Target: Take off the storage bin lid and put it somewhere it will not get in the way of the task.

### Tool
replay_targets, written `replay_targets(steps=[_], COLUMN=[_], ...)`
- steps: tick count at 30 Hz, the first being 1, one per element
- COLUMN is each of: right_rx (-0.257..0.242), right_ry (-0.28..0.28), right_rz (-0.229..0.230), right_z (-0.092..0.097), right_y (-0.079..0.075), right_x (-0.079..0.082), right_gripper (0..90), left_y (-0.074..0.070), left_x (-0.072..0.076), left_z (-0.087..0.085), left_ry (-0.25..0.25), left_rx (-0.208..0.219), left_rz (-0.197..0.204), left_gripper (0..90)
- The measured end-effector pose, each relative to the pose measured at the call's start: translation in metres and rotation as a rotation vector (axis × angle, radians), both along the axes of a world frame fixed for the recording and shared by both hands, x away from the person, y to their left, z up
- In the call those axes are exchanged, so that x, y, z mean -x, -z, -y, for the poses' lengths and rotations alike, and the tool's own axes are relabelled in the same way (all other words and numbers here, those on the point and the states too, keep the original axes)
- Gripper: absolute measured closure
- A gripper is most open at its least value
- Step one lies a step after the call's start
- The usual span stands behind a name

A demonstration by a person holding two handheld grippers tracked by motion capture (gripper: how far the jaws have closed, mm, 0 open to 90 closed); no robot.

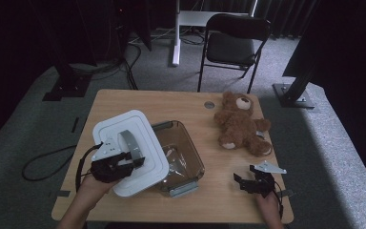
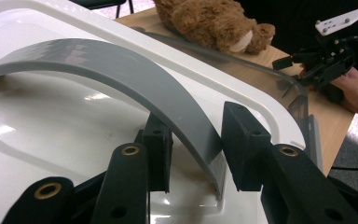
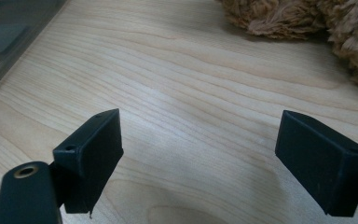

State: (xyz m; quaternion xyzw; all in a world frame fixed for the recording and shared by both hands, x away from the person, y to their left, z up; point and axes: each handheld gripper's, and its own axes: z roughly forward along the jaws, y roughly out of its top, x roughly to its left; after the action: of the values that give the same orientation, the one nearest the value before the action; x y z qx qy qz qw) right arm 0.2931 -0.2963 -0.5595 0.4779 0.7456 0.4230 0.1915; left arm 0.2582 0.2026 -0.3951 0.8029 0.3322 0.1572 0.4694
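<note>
1. Left gripper (image 1: 132, 162) pinches the grey handle (image 1: 130, 142) of the white lid (image 1: 147, 136); in the left gripper view the two black pads (image 2: 244, 144) sit on both sides of the curved grey strip, close to the place where it joins the lid.
2. The lid is held tilted over the left part of the clear container (image 1: 183, 157), and it reaches past the container's left wall toward the left edge of the table (image 1: 138, 98). The lid's right border covers a part of the container's opening.
3. The container stands near the front edge of the table, about in the middle of its width. Its grey latch (image 1: 183, 191) points to the front edge, with only a narrow band of wood before that edge.
4. Right gripper (image 1: 245, 179) is spread wide with nothing between its jaws. It is near the front right corner of the table, low over bare wood, as the right gripper view shows.
5. Teddy bear (image 1: 240, 125) lies close to the right edge, toward the back. It is apart from the container and a little behind the right gripper.
6. Free wood stays between the container and the right gripper, and also along the back edge behind the lid.
</note>
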Motion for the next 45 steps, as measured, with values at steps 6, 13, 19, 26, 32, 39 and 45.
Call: replay_targets(steps=[6, 13, 19, 26, 32, 39, 45], right_rx=[0.003, 0.007, 0.012, 0.014, 0.018, 0.016, 0.013], right_ry=[0.001, 0.004, 0.001, 0.003, 0.002, 0.004, 0.004], right_rz=[-0.001, -0.005, -0.006, -0.009, -0.01, -0.011, -0.009], right_z=[0.0, -0.001, -0.001, -0.001, -0.001, -0.001, -0.001], right_y=[0.0, 0.0, 0.0, 0.0, 0.0, 0.0, 0.0], right_x=[0.0, 0.0, -0.001, -0.001, -0.001, -0.001, -0.001], right_gripper=[14.1, 14.1, 14.1, 14.1, 14.1, 14.1, 14.1], left_y=[0.004, 0.009, 0.019, 0.039, 0.062, 0.093, 0.115], left_x=[0.005, 0.011, 0.015, 0.012, 0.007, -0.004, -0.017], left_z=[-0.014, -0.027, -0.039, -0.057, -0.068, -0.067, -0.062], left_ry=[-0.034, -0.029, -0.015, -0.016, -0.027, 0.012, 0.043], left_rx=[-0.013, -0.001, -0.004, 0.042, 0.039, 0.069, 0.064], left_rz=[0.002, 0.005, -0.009, -0.032, -0.059, -0.101, -0.136], left_gripper=[65.0, 64.9, 64.9, 64.7, 64.6, 64.5, 64.4])
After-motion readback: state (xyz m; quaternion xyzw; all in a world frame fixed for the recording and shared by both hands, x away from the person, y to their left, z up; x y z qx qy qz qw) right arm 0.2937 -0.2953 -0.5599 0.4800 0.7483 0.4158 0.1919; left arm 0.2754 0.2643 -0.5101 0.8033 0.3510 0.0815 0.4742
